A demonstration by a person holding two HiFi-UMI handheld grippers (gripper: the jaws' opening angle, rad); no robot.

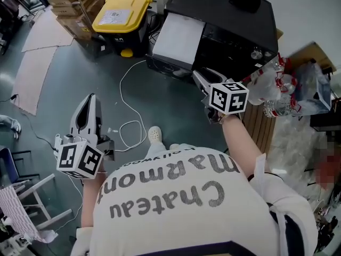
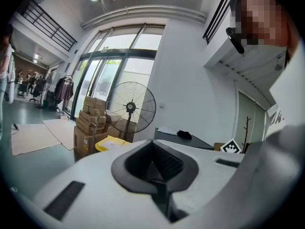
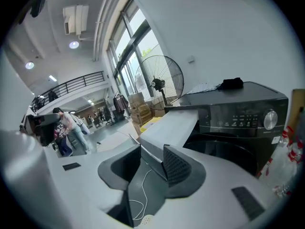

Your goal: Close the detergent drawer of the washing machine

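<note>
Right gripper, jaws apart, fronts the pulled-out detergent drawer, likely to push; left gripper hangs closed.

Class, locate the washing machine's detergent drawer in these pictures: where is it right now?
Head view, top centre: the detergent drawer stands pulled out of the black washing machine, just beyond the right gripper and right of the yellow-lidded bin.

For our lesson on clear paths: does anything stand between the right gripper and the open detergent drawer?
Nothing visible does. The right gripper, jaws open, sits at the front edge of the detergent drawer, which juts from the washing machine.
</note>
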